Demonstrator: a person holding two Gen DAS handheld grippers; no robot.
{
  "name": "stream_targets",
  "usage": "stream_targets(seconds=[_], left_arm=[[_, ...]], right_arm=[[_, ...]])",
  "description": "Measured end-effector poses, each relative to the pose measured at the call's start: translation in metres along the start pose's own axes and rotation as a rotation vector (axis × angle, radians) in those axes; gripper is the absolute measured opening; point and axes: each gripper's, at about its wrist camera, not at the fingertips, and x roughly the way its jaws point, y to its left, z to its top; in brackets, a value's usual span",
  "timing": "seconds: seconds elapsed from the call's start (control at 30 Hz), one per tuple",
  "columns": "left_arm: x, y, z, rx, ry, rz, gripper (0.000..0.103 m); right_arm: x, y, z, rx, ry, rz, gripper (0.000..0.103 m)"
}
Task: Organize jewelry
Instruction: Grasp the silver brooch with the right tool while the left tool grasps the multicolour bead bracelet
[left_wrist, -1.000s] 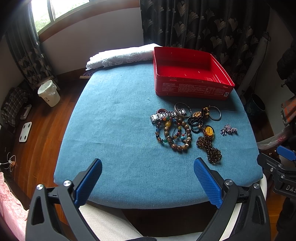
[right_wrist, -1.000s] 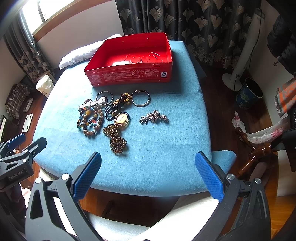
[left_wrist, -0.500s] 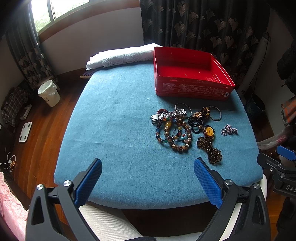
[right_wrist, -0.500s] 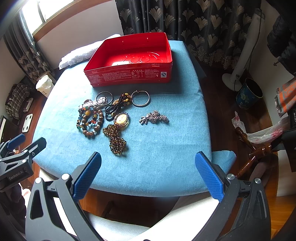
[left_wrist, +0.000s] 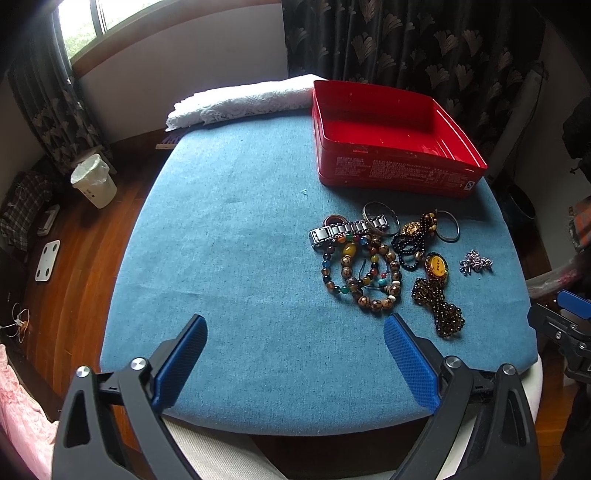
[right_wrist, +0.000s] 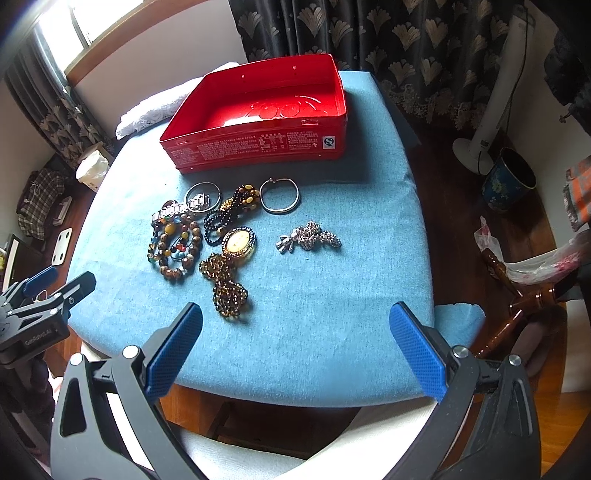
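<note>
1. Your left tool hangs over the near edge of the bench. Its jaws are wide apart but closing, with only blue cloth between them. Its base is cut off by the frame bottom.
2. Your right tool is released, jaws spread wide, nothing between the pads. It hangs over the near right part of the bench.
3. The jewelry lies loose on the cloth, in front of the red tin, and none of it is in the tin. The tin sits at the far side, open.
4. The pieces overlap, so their outlines are hard to separate:
   - the bead bracelets lie tangled over a metal watch band;
   - the black beads cross the gold pendant;
   - the brown bead string runs from the pendant towards you.
5. The silver bangle and the brooch lie apart from the heap, to its right.
6. The embossing on the tin floor is washed out by glare. The print on its front wall is too small to read.
7. A white lace cloth lies behind the tin, partly hidden by it in the right view.
8. Compared with one second ago, both views show the heap larger and lower in frame. Both tools have come closer to the bench. No piece has shifted.
</note>
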Motion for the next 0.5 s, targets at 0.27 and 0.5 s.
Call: stream_targets(seconds=[0.27, 0.5], left_arm=[[0.041, -0.002, 0.016, -0.011, 0.086, -0.065, 0.073], [0.067, -0.002, 0.029, -0.017, 0.126, -0.088, 0.06]], right_arm=[[0.023, -0.01, 0.015, 0.006, 0.032, 0.009, 0.098], [0.043, -0.017, 0.027, 0.0, 0.056, 0.011, 0.093]])
